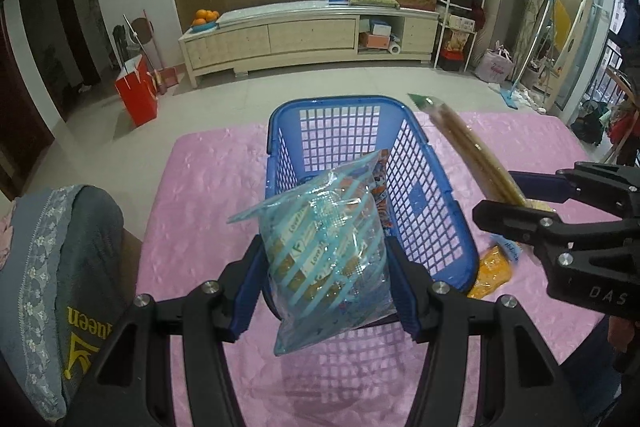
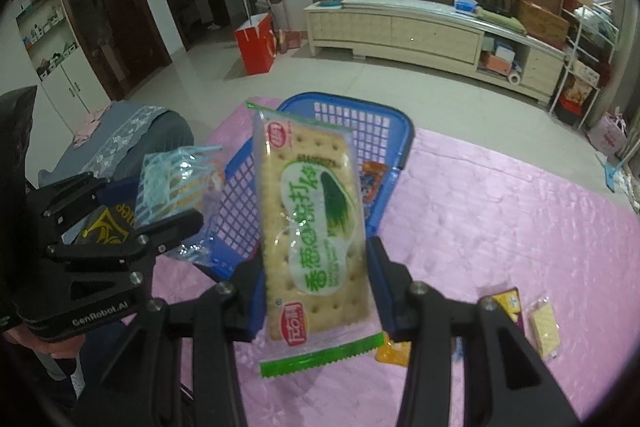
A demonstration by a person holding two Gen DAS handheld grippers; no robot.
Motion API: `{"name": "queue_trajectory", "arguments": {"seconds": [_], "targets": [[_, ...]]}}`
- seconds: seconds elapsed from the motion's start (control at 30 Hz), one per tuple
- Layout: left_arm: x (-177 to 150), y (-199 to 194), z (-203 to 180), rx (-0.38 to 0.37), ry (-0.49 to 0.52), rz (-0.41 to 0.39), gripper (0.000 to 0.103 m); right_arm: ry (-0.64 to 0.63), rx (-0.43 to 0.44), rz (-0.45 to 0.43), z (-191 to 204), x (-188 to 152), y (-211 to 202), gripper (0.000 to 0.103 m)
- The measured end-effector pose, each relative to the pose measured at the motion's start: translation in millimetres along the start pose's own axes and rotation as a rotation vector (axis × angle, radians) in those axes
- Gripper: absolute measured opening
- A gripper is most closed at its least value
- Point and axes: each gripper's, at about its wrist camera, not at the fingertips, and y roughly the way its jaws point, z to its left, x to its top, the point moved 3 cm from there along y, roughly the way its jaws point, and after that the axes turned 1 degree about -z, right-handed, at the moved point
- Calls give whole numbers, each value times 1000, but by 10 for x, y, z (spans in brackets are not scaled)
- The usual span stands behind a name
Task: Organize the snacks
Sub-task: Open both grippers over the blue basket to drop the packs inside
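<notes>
My left gripper [image 1: 326, 267] is shut on a clear packet with light-blue stripes [image 1: 332, 251] and holds it above the near end of the blue mesh basket [image 1: 424, 183]. My right gripper [image 2: 316, 279] is shut on a green-and-white cracker packet [image 2: 312, 223] and holds it above the pink cloth, in front of the basket [image 2: 360, 123]. The right gripper [image 1: 532, 211] also shows in the left wrist view with its packet [image 1: 464, 143] edge-on. The left gripper [image 2: 160, 211] shows in the right wrist view. An orange-blue snack [image 2: 372, 179] lies inside the basket.
The basket stands on a pink tablecloth [image 2: 500, 219]. Loose snacks lie on it: an orange packet [image 1: 492, 271], a small cracker pack [image 2: 544, 327] and a yellow-purple packet [image 2: 508, 303]. A grey-covered chair [image 1: 68, 259] stands at the table's left edge.
</notes>
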Motion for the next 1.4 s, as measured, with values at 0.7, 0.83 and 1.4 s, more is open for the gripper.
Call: {"name": "queue_trajectory", "arguments": {"seconds": [0.7, 0.83, 1.4], "targets": [[-41, 334, 47, -37, 11, 50, 69, -55, -16, 95, 89, -31, 463, 53], [-64, 282, 99, -22, 14, 47, 73, -67, -46, 82, 79, -31, 447, 69], [-40, -160, -427, -64, 67, -10, 77, -3, -100, 5, -278, -172, -252, 86]]}}
